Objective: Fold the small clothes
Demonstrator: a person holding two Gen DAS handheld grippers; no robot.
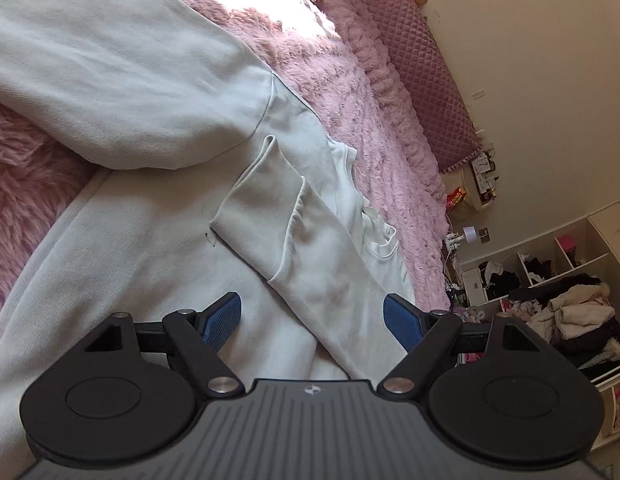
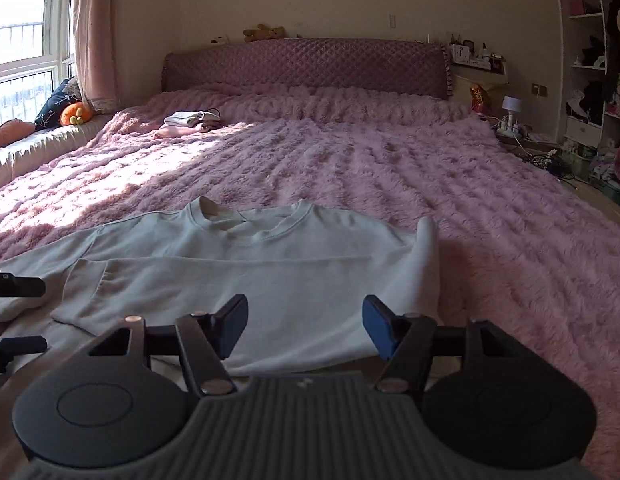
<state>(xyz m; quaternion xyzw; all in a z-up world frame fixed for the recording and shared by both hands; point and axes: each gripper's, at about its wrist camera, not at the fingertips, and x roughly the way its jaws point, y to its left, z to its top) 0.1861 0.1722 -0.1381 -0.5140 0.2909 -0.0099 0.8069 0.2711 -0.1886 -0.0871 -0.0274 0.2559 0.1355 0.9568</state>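
White sweatshirt (image 2: 245, 272) lies flat on the pink fluffy blanket (image 2: 390, 160) of the bed, collar (image 2: 249, 220) toward the quilted headboard (image 2: 305, 68). One sleeve (image 2: 149, 292) is folded across the chest; its cuff end lies near the garment's left side in the right wrist view. The near hem is hidden behind the gripper body in both views, so how far the lower part is folded cannot be told.

Right hand-held gripper (image 2: 305, 328): jaws stand wide, blue pads apart, nothing between them; it sits low over the near part of the sweatshirt. Whether the pads touch the cloth cannot be told.

Left hand-held gripper (image 1: 312, 322): jaws also wide, nothing clamped. The left wrist view is rolled, so the bed runs diagonally. The folded sleeve's cuff (image 1: 269, 200) lies ahead of the fingers, and the other sleeve (image 1: 109, 80) crosses the upper left, cut off by the frame edge. Contact with the fabric not discernible. In the right wrist view only black parts of this gripper show at the left edge.

Background: small pile of folded clothes (image 2: 189, 122) far up the bed, contents hard to make out. Shelves (image 1: 550, 272) with heaped clothing, detail unclear. Window (image 2: 21, 40) overexposed.
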